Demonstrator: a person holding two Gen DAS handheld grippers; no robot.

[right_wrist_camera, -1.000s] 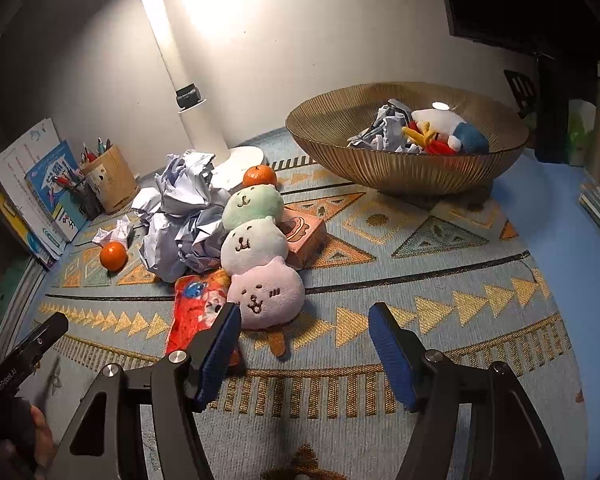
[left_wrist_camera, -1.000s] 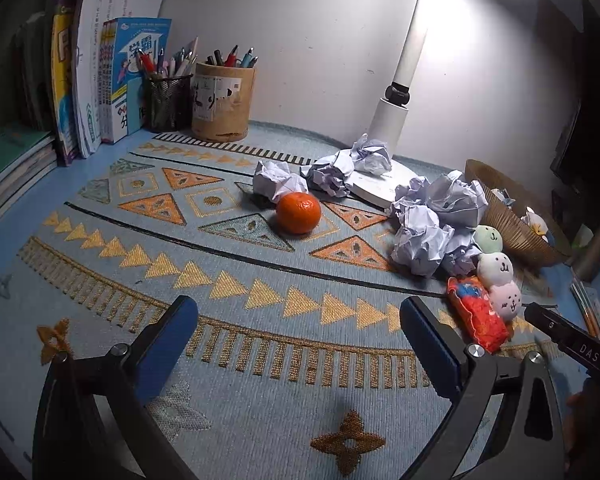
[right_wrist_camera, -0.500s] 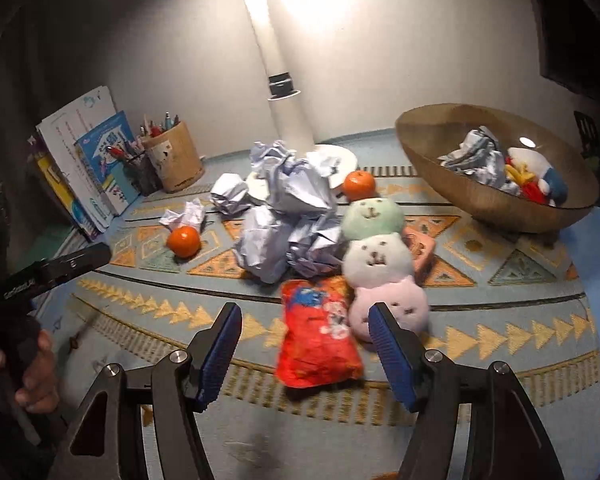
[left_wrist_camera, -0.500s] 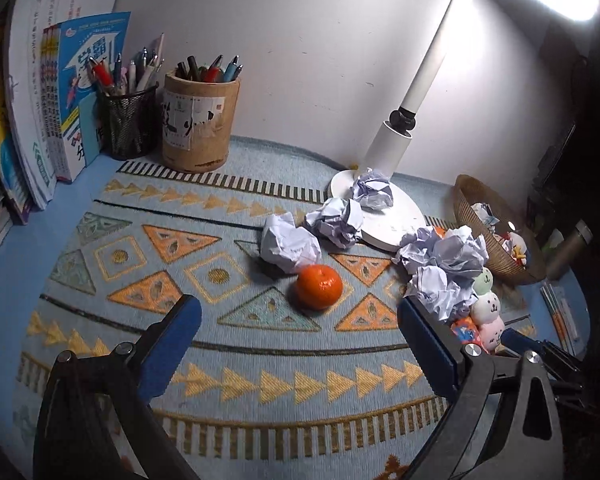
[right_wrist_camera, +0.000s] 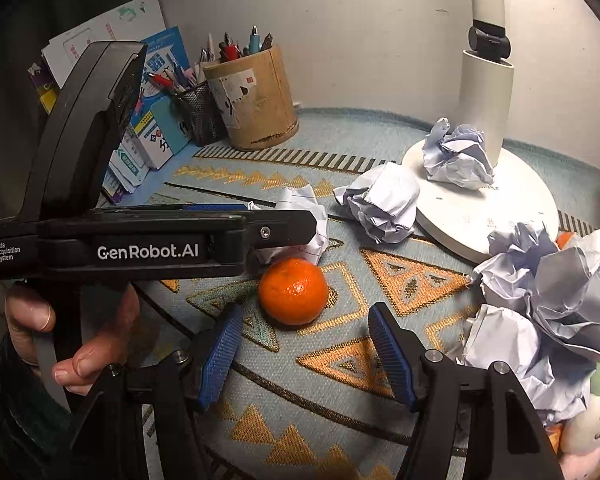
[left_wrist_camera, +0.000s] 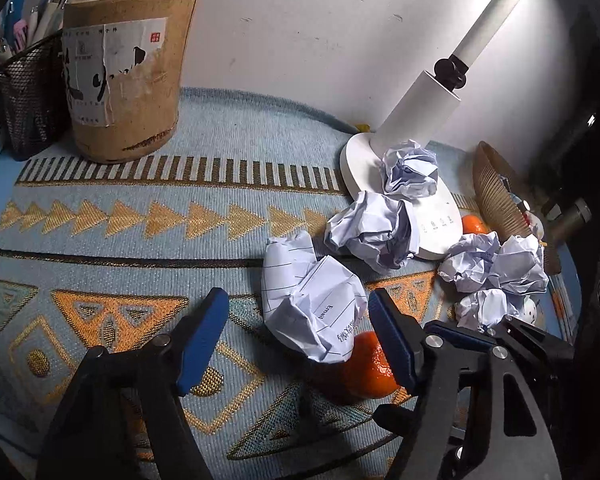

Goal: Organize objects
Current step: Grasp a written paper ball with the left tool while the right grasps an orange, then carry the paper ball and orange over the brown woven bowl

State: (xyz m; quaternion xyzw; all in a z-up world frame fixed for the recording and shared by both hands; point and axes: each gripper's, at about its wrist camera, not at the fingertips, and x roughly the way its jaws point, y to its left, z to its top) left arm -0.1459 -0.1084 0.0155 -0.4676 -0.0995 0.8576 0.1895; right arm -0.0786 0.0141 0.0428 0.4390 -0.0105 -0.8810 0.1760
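On the patterned blue woven mat, the left gripper (left_wrist_camera: 292, 338) had just been narrowing its still-spread fingers around a light, springy crumpled ball of lined white paper (left_wrist_camera: 312, 308), best pinched across its middle, while the right gripper's (right_wrist_camera: 306, 356) fingers stood spread and empty short of a small orange mandarin (right_wrist_camera: 293, 291).

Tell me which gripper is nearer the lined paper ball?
Left. The left gripper, whose jaws have just been closing, straddles the lined paper ball; the right gripper waits behind the orange.

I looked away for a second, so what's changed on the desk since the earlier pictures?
Both grippers moved in toward the orange. The left gripper has just been closing around the lined paper ball, not yet pressing it. The right gripper stays part open, empty. Nothing on the mat has shifted.
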